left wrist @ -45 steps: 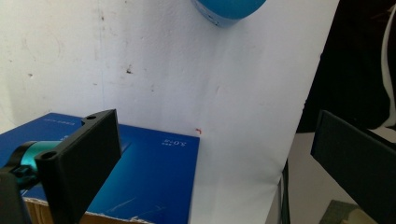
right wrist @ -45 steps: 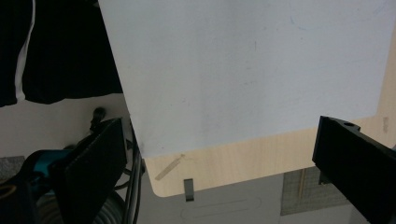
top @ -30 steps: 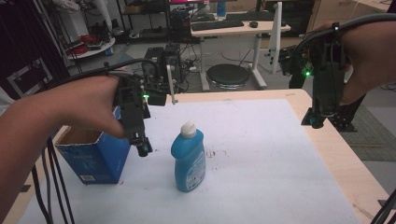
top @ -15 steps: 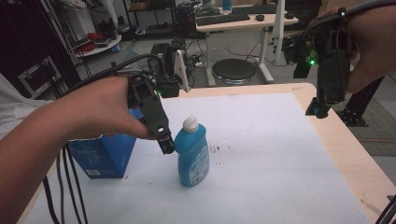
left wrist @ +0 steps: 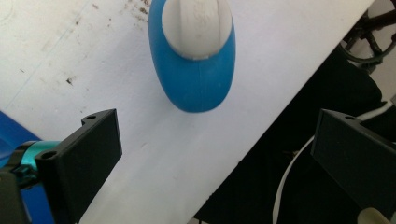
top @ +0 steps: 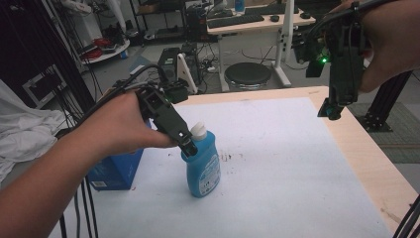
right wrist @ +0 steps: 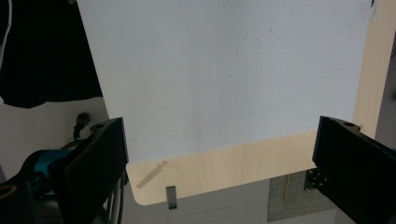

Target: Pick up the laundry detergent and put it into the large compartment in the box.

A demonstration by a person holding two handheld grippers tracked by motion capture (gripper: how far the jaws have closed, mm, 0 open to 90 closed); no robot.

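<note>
- Blue plastic dish-soap bottle with a white cap (top: 202, 161) stands upright on the white-covered counter (top: 297, 168), just ahead of the left gripper (top: 188, 146), whose jaws are spread wide and hold nothing.
- From the left gripper view, the bottle (left wrist: 194, 51) lies beyond the jaw tips, not yet between them.
- Judged: rigid neck, squeezable smooth walls, partly filled, moderate weight, prone to tipping. Best hold: shoulder below the cap.
- Right gripper (top: 331, 111) hangs well apart, jaws released, empty.
- Blue cardboard box (top: 116, 168) sits behind the left jaws.
</note>
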